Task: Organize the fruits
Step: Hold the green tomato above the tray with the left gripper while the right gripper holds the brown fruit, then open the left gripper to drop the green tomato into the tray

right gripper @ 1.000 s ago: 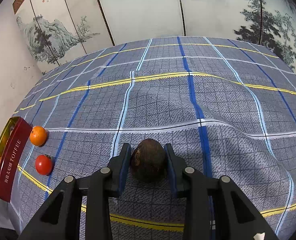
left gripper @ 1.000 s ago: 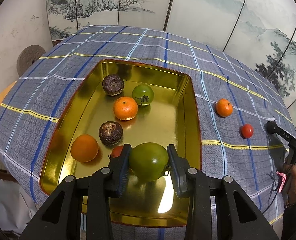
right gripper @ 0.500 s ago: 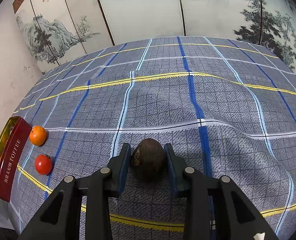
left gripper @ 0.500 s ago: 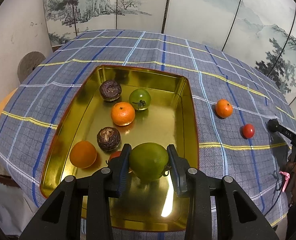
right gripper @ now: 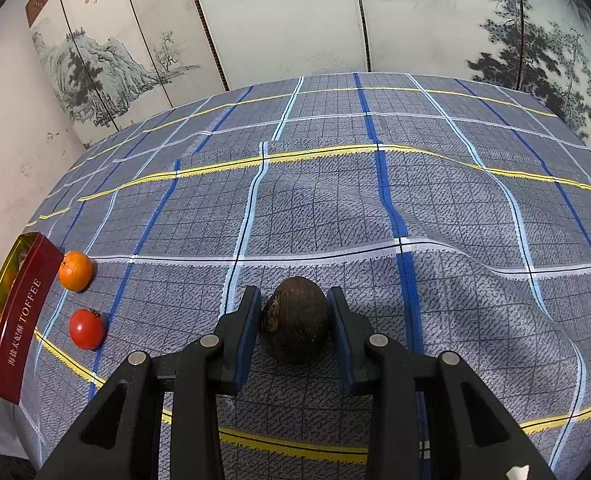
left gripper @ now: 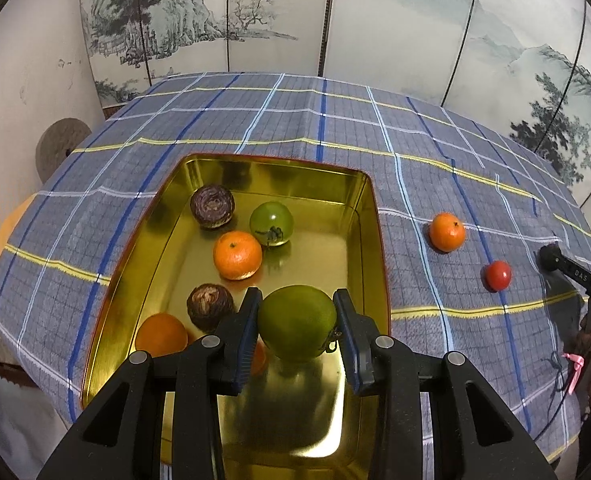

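Holding a large green fruit (left gripper: pixel 297 323) across its widest part, the left gripper (left gripper: pixel 297 328) hangs over the near end of the gold tray (left gripper: pixel 369 248), its pads pressed to both sides of the skin. The fruit looks smooth, firm and fairly weighty for its size, so the grip belongs on its widest girth as it is now; a hold nearer either end would probably let it slip out. Inside the tray lie two dark purple fruits (left gripper: pixel 212 205), a green tomato (left gripper: pixel 271 223) and an orange mandarin (left gripper: pixel 237 255) toward the middle, and a bigger orange (left gripper: pixel 161 334) by the near left corner. Out on the plaid tablecloth (left gripper: pixel 255 120), beyond the tray's right edge, sit another mandarin (left gripper: pixel 447 232) and a small red tomato (left gripper: pixel 497 275), apart from each other. The right gripper (right gripper: pixel 295 326) has its fingers closed narrow around a dark brown round fruit (right gripper: pixel 295 322) that rests on the cloth near the near edge of the table; whether the pads truly pinch it or merely stand beside it I cannot tell. Its rough, hard-looking shell should give good purchase and stand a firm squeeze, whereas the red tomato wants a gentle one.
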